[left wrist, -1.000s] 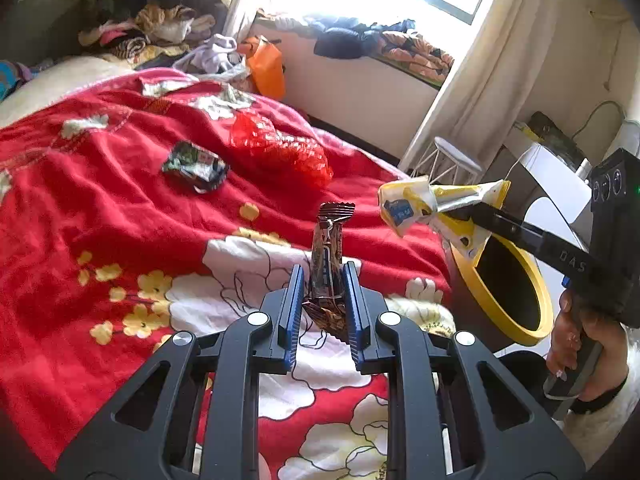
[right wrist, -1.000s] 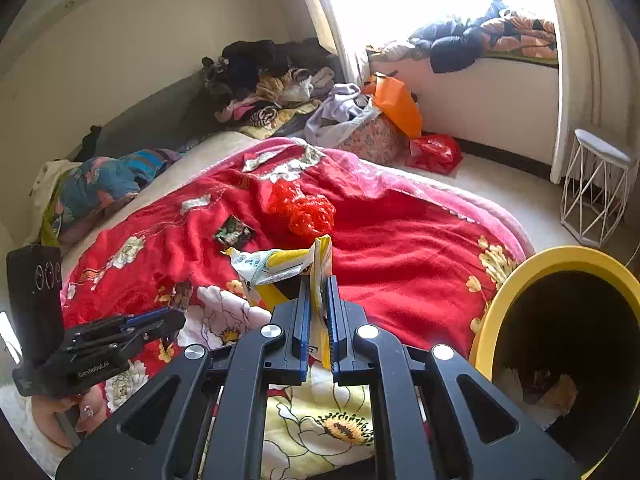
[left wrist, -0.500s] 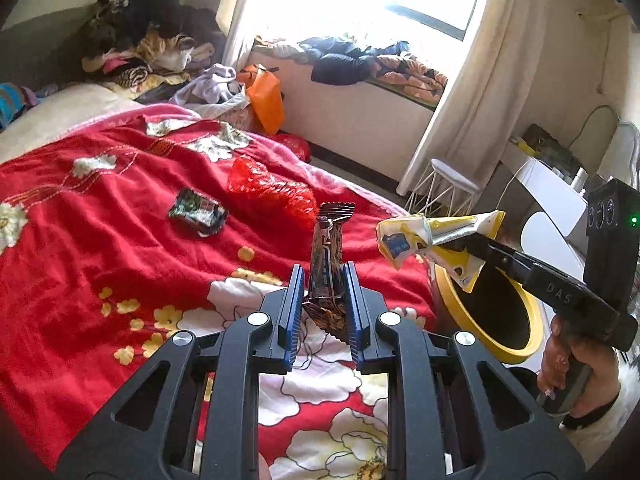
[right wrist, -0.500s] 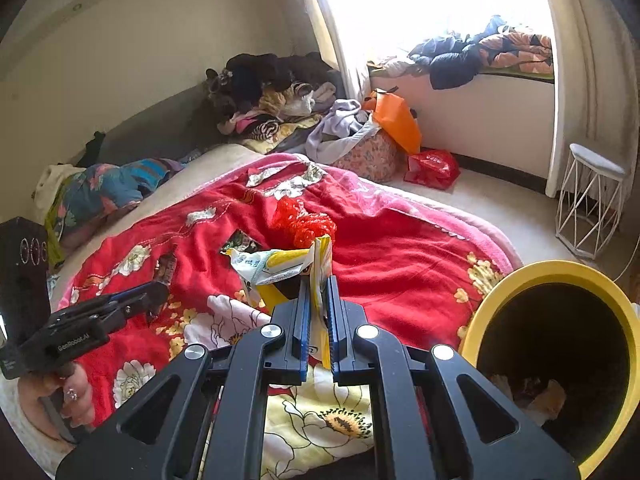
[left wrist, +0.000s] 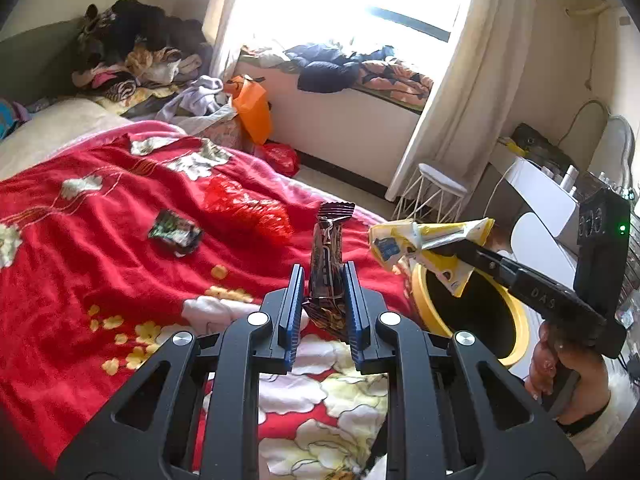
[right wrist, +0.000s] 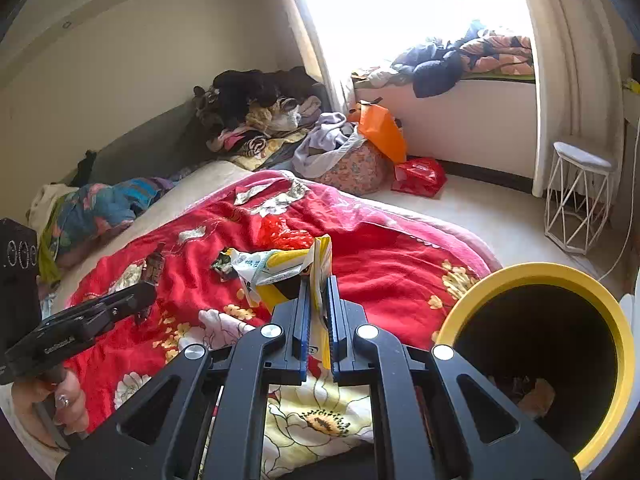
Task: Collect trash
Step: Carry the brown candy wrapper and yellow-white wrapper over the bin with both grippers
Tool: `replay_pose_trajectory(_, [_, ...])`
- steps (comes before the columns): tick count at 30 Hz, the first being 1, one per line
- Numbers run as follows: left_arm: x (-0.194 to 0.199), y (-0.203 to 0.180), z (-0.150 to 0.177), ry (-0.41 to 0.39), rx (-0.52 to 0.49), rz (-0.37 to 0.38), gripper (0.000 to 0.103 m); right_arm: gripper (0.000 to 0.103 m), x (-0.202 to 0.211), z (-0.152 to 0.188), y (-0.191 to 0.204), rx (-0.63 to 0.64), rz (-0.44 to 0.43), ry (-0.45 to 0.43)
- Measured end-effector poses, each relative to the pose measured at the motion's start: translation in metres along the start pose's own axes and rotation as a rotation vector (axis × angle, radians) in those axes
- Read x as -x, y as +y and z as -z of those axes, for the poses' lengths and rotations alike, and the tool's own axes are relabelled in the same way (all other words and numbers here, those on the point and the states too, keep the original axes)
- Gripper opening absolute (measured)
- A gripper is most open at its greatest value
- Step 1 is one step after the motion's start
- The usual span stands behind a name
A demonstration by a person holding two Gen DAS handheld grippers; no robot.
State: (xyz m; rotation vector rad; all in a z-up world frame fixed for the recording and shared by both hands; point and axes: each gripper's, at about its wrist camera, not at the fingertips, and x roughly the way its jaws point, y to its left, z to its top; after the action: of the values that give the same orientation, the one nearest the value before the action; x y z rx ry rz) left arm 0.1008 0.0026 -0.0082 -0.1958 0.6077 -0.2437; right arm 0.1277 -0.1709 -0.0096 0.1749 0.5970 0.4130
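left wrist view, left to right: a red fleece blanket with white and yellow flowers (left wrist: 100,248) covers the bed. on it lie a small dark crumpled foil packet (left wrist: 175,233) and, just right of it, a crumpled red plastic bag (left wrist: 248,210), apart from each other. the left tool (left wrist: 322,292) holds a dark brown snack-bar wrapper (left wrist: 329,254) upright, jaws narrow and pressing on its lower part, the crimped top end standing free above the blanket. further right, the right tool (left wrist: 460,254) clamps a crumpled yellow-and-white plastic wrapper (left wrist: 424,240), which hangs above the near rim of a round yellow-rimmed bin with a black inside (left wrist: 516,320) beside the bed. a hand (left wrist: 546,368) grips that tool's handle.

right wrist view, left to right: a hand (right wrist: 60,400) carries the left tool (right wrist: 146,300), the brown wrapper (right wrist: 154,266) pinched at its tip above the blanket (right wrist: 400,256). centre, the right tool (right wrist: 318,304) is fully closed on the yellow-and-white wrapper (right wrist: 280,266), whose loose end spreads left. the red bag (right wrist: 286,236) lies beyond. at right the bin (right wrist: 624,344) stands open, some scraps visible at its bottom.
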Motion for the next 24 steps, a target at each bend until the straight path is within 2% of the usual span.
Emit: replay_pose_trajectory(24, [-0.020, -0.066, -0.004, 0.018, -0.072, 0.092, 0.015, 0.008, 0.046, 0.000, -0.069, -0.120, 0.126, -0.085])
